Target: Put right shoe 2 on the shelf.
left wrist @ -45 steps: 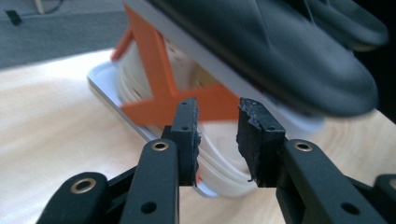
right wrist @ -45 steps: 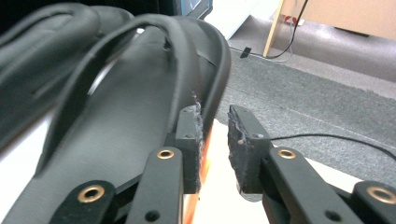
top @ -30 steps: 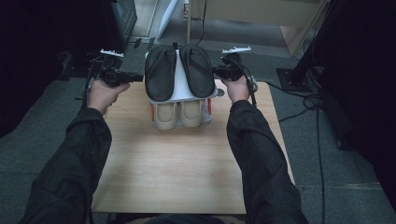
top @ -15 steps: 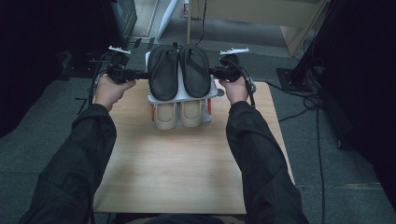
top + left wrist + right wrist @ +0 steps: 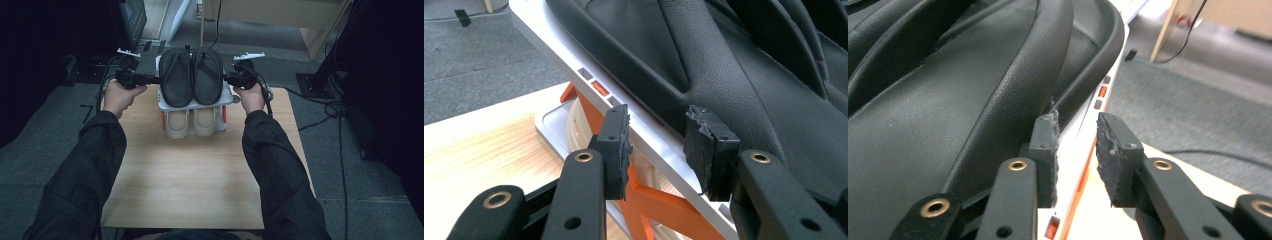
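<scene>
Black leather slippers (image 5: 193,75) top a white shelf (image 5: 195,105).

The black slippers (image 5: 192,75) look like matt, finely grained leather with smooth rolled edges. The white shelf (image 5: 651,137) beneath them is smooth, slightly glossy plastic on orange plastic struts (image 5: 639,192). The cream slippers (image 5: 192,122) below look matt and rubbery. The counter (image 5: 190,180) is pale, smooth wood-grain board. The tongs' black pads (image 5: 1113,145) are rough, frayed rubber on matt black plastic with brass rivets.

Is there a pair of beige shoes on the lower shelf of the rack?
Yes, two beige shoes sit on the lower shelf, under the black slippers.
</scene>
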### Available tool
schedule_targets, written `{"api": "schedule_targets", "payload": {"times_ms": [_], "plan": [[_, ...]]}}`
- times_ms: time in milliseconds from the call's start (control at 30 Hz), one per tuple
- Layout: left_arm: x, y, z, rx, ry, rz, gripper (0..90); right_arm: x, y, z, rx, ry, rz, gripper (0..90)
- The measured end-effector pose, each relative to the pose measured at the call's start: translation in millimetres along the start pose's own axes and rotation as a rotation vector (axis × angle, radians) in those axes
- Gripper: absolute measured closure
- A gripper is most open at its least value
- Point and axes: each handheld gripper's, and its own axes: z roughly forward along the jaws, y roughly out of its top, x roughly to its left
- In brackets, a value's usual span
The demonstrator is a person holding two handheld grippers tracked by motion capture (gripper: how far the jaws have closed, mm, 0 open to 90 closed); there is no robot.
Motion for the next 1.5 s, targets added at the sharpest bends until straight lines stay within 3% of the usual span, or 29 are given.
{"api": "schedule_targets", "payload": {"times_ms": [133,333,533,967,1500], "plan": [[-0.9,1.1,-4.5,-0.015,0.001,0.0,62.1,-1.4,-2.7,-4.8,-0.001,0.0,-0.01,70.7],[-1.6,-1.0,-12.1,0.003,0.007,0.016,58.2,-7.7,-13.5,-17.6,-0.006,0.018,0.005,69.2],[-4.4,-11.6,-21.4,0.006,0.009,0.017,57.1,-14.4,-29.1,-32.9,-0.025,0.03,0.007,66.8],[-10.8,-58.2,-33.1,-0.014,0.004,0.027,51.2,-20.5,-79.0,-59.4,-0.043,0.077,0.002,60.3],[-23.4,-115.4,-19.8,0.001,-0.026,0.023,43.3,-6.0,-131.0,-64.5,-0.018,0.14,-0.03,53.8]]}}
